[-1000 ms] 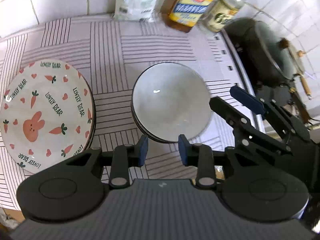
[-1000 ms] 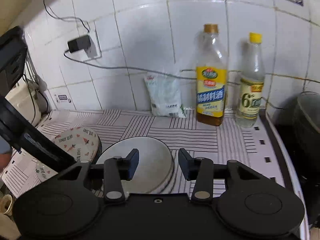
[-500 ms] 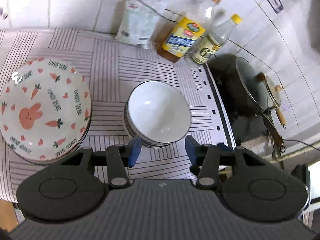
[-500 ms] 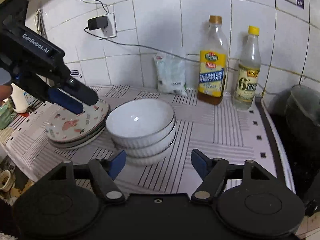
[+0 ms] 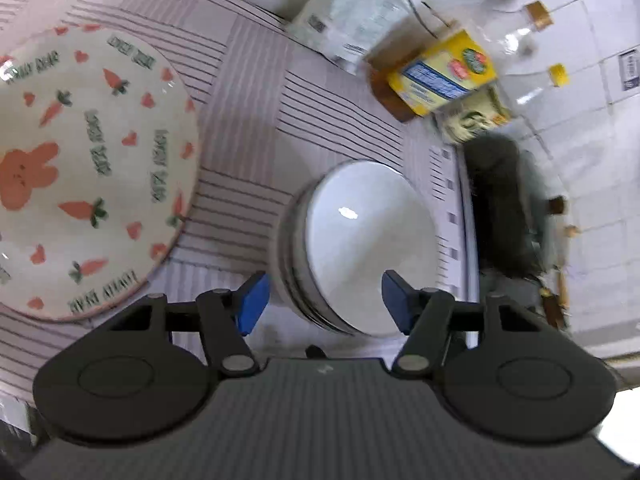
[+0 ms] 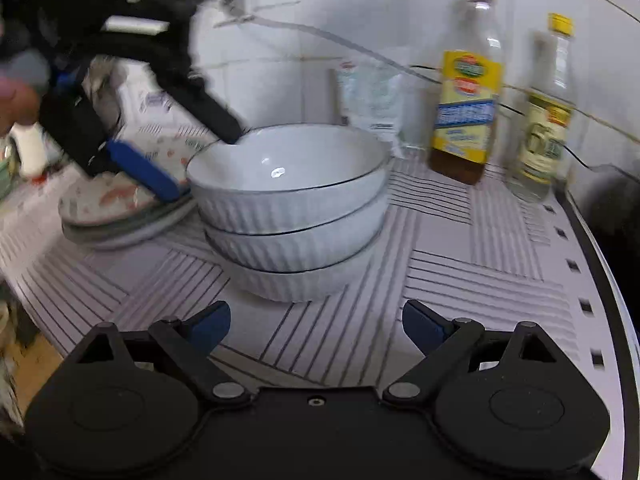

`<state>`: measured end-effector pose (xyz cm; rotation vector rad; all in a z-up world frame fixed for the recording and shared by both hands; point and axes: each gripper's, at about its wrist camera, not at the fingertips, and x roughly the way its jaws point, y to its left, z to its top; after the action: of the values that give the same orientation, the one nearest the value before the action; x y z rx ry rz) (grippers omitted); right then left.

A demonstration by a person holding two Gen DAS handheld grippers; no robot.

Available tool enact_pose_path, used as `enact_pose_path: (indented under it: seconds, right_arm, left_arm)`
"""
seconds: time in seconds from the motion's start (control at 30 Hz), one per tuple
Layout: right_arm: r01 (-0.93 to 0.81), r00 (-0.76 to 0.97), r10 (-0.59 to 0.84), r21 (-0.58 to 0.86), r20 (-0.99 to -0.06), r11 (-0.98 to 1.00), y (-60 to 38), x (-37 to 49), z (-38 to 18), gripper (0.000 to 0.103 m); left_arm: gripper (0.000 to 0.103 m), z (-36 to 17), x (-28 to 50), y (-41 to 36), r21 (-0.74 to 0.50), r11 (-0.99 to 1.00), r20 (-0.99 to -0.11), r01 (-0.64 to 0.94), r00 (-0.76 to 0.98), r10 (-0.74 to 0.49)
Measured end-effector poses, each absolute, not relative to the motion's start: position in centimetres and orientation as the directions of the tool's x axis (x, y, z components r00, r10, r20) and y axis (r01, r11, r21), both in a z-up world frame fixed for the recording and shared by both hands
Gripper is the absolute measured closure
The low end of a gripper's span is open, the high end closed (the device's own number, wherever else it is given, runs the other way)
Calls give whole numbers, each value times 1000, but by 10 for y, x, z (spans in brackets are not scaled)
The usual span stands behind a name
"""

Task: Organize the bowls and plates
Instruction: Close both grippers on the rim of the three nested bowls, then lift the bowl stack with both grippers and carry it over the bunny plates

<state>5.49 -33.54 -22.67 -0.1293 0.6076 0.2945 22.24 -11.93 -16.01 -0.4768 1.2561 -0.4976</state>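
Note:
A stack of three white ribbed bowls (image 6: pixel 292 216) stands on the striped mat; from above it shows in the left wrist view (image 5: pixel 360 240). A stack of carrot-and-rabbit plates (image 5: pixel 80 168) lies to its left, also seen low in the right wrist view (image 6: pixel 120 204). My left gripper (image 5: pixel 323 304) is open, its fingers astride the near rim of the bowl stack; in the right wrist view it (image 6: pixel 188 160) hangs over the stack's left rim. My right gripper (image 6: pixel 316 326) is open and empty, just in front of the bowls.
An oil bottle (image 6: pixel 466 92), a clear bottle (image 6: pixel 546 112) and a white bag (image 6: pixel 370 96) stand against the tiled wall. A dark pot (image 5: pixel 504 208) sits on the stove to the right. The mat's front edge is close below the grippers.
Both grippers have opened wider and moved closer to the bowl stack. The left gripper has swung down over the bowls' left rim.

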Motion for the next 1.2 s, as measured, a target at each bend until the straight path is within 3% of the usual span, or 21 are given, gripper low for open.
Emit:
enact_pose_path:
  seconds: [0.2,0.27,0.47,0.6,0.87,1.03,1.2]
  right_arm:
    - [-317,783,265,6,-563,949,-331,79,-237,8]
    - [-325,768,290,43,-572,945,-334,90,-241,6]
    - [-359,743,338,83,-577,930,-335,106,-247,3]
    - [-380,730,346,70,-589,922,-330,115,-243,2]
    - [-371,740,349,84,-574,925,-329,112,-244,1]
    - [-375,710,352,95,-609,922,-332,111,-239,1]
    - [-352,739,331,83,-587,932,-331,99,-243,1]
  left_arm:
    - [44,-179,227,-127,-591,799,-763,108,246,-598]
    - [56,-184,229,-133,-579,807,-766,114,265,-586]
    - [58,-187,223,-141,-531,831,-765,165,330,-554]
    - [67,-196,224,-134,-572,818,-757,67,340,-558]
    - [64,-195,220,-141,-540,836,-767,93,354,-535]
    - [64,-187,213,-153,-458,863,-791,211,347,-504]
    - [65,-184,208,-153,-443,859,-793,258,335,-509]
